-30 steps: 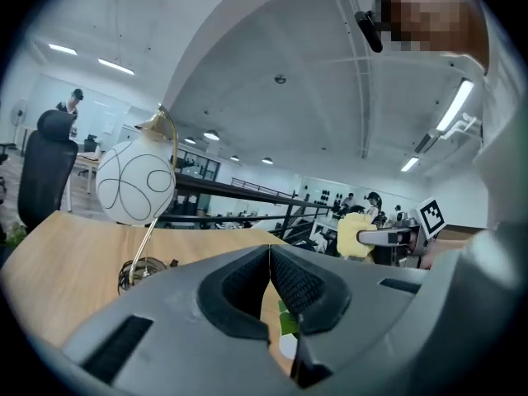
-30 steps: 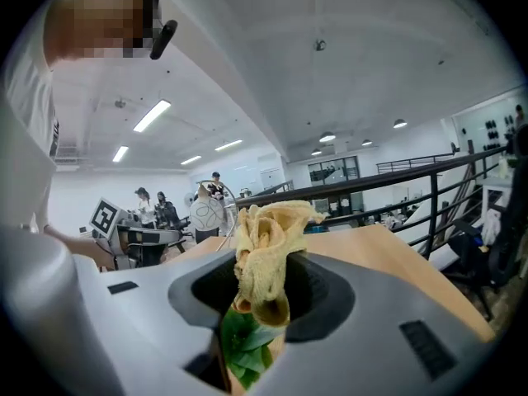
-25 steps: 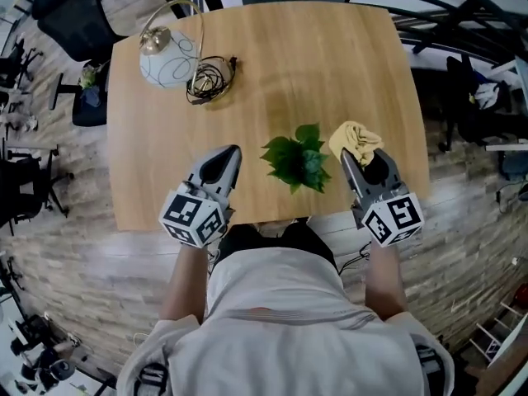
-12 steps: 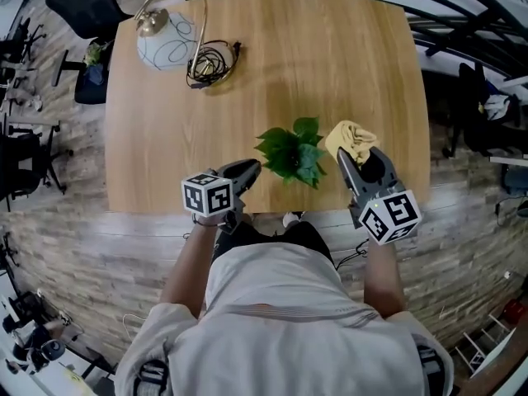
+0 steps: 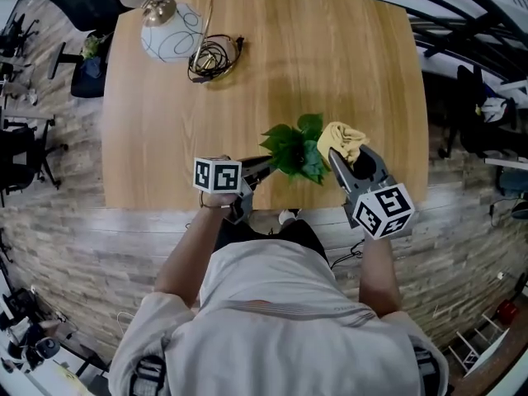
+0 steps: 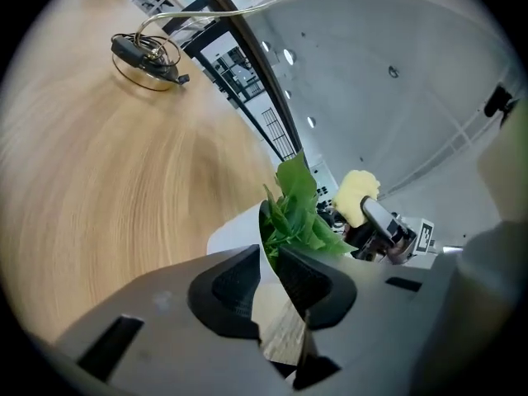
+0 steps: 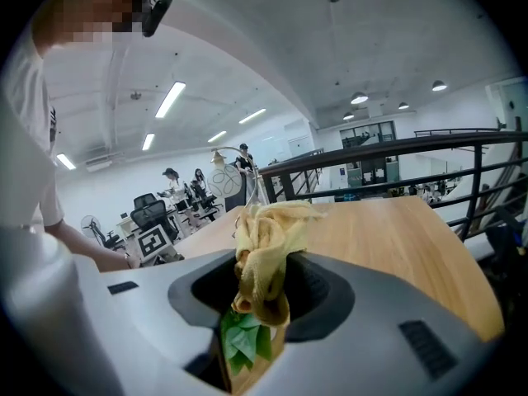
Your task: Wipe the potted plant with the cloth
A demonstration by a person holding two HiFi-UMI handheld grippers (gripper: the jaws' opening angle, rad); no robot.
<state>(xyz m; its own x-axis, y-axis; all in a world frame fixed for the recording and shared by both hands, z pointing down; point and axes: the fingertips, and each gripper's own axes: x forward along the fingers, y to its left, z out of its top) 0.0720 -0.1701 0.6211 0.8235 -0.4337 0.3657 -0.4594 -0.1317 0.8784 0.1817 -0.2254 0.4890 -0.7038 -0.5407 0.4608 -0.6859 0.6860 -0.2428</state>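
Observation:
A small green potted plant (image 5: 294, 148) in a white pot (image 6: 234, 230) stands near the front edge of the wooden table (image 5: 330, 64). My left gripper (image 5: 262, 167) lies rolled on its side at the plant's left. Its jaws are opening, with the pot's thin rim between them and the leaves (image 6: 297, 211) just beyond. From the plant's right, my right gripper (image 5: 337, 157) is shut on a crumpled yellow cloth (image 5: 341, 139). The cloth (image 7: 264, 242) bulges out of the jaws and touches the leaves (image 7: 244, 341) on the plant's right side.
A white globe lamp (image 5: 169, 40) with a brass arm and a coiled black cable (image 5: 213, 60) sit at the table's far left. Office chairs (image 5: 25, 151) stand left of the table, and dark railings (image 5: 462, 15) run along its right. The table's front edge lies just under both grippers.
My left gripper has rolled onto its side and moved right, up to the pot. The right gripper has carried the cloth left until it meets the leaves.

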